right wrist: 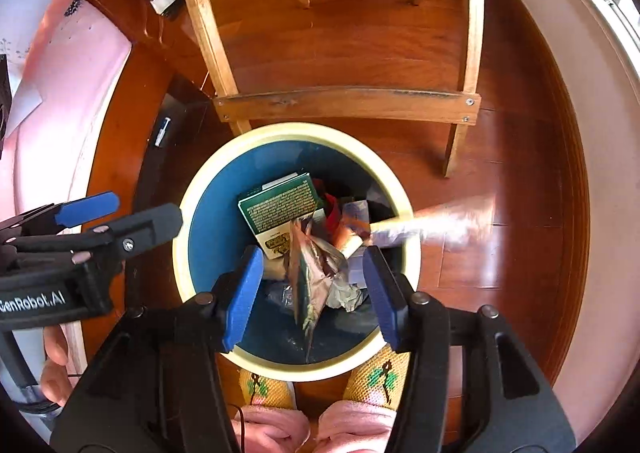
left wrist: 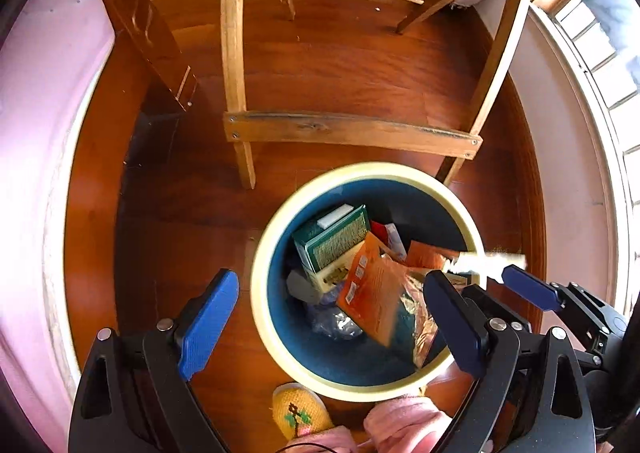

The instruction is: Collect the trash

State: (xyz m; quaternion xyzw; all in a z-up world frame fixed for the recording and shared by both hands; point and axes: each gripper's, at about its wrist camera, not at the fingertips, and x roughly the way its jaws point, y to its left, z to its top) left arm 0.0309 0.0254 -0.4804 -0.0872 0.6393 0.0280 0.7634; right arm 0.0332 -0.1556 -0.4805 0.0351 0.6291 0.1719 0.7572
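Both our left gripper and right gripper gape empty over the bin, wrapper falling inside

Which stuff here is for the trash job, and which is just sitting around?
For the job:
- bin
- green box
- foil packet
- orange packet
- pale blurred piece at the rim
- both hand-held grippers, open

Just around:
- wooden chair
- yellow slippers
- pink cloth
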